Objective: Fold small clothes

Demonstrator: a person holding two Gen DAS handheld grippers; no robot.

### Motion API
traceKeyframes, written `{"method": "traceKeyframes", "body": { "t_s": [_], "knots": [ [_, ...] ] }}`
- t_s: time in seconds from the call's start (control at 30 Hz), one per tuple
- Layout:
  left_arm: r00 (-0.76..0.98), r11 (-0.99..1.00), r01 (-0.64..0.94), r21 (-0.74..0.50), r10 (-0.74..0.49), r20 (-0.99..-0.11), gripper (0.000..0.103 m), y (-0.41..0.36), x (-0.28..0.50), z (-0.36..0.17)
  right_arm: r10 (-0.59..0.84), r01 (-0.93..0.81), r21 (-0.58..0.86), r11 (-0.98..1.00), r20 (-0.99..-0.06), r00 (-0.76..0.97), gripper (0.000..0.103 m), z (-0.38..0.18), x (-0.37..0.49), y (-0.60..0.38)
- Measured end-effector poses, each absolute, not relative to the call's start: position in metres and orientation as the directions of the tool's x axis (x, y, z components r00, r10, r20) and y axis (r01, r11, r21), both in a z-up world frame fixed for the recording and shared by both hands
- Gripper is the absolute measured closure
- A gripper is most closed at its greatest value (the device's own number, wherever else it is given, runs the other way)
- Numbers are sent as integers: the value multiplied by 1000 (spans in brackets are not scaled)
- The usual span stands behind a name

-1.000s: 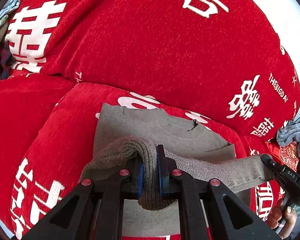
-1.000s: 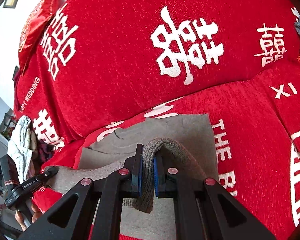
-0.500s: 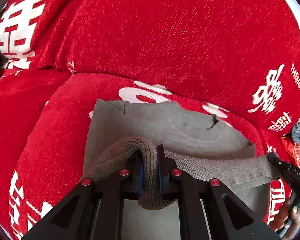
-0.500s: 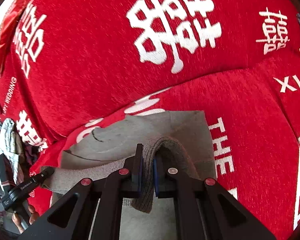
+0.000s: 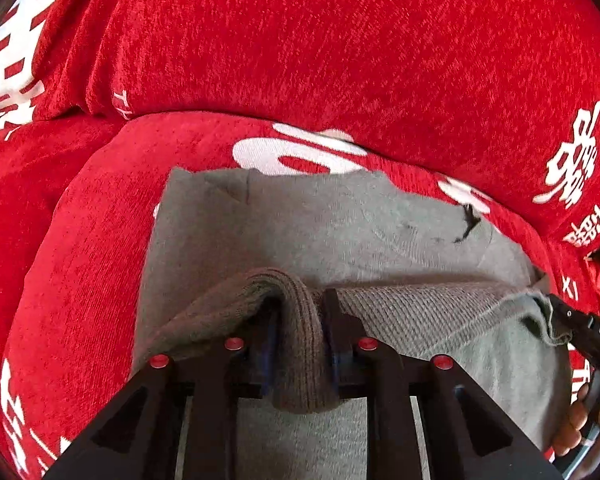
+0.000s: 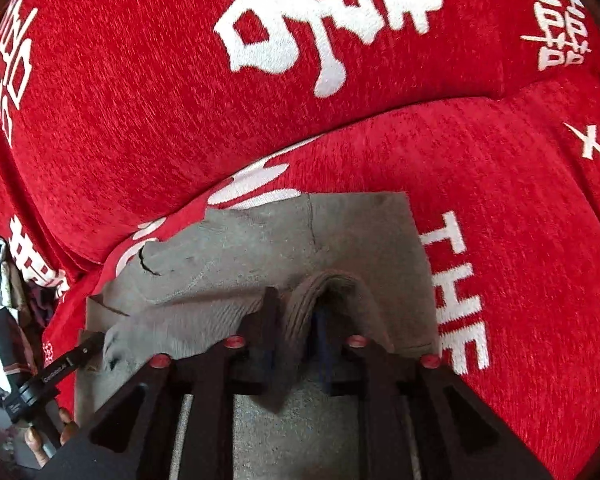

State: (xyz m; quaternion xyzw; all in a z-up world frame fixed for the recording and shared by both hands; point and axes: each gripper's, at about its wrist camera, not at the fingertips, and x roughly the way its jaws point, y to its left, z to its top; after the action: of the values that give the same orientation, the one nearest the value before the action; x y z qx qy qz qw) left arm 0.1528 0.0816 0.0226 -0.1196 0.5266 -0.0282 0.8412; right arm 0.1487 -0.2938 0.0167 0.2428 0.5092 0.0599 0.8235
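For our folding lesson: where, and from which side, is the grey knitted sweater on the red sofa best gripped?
Grip the ribbed hem of the grey knitted sweater from above, at its near side: that band stands raised over the flat body.

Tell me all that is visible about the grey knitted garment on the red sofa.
The grey knitted garment looks like a small sweater of soft ribbed wool. Its body lies flat on the red sofa cover, neckline towards the backrest. The ribbed edge nearest the cameras is lifted and stretched between the left gripper and the right gripper. Both jaws have just been opening, with a fold of the edge between each pair.
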Motion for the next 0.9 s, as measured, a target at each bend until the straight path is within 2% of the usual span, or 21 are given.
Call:
{"method": "traceKeyframes", "body": {
  "t_s": [0.07,0.13,0.2,0.4,0.53,0.6,0.73,0.9],
  "knots": [
    [434,968,-85,-236,-177,-883,80,82,154,24,346,134,460,878,-801,488,61,21,147,-292],
    [416,971,-63,-232,-186,-890,80,81,155,26,338,128,458,880,-791,510,43,29,142,-291],
    [394,961,-52,-271,-230,-890,80,85,155,31,342,119,473,873,-767,543,38,39,135,-294],
    [338,886,-140,-443,-378,-862,80,115,157,45,359,86,495,865,-729,583,38,58,120,-297],
    [408,864,-135,-484,-397,-822,80,129,145,63,311,20,390,920,-762,568,38,62,114,-278],
    [484,854,-104,-510,-405,-776,80,134,134,75,284,-16,331,943,-781,556,38,61,114,-266],
    [616,927,-92,-365,-235,-752,80,130,112,83,267,-62,278,959,-802,534,38,54,117,-246],
    [527,963,109,-245,-265,-808,80,84,90,53,265,-84,259,962,-819,509,38,40,120,-232]
  ]
}}
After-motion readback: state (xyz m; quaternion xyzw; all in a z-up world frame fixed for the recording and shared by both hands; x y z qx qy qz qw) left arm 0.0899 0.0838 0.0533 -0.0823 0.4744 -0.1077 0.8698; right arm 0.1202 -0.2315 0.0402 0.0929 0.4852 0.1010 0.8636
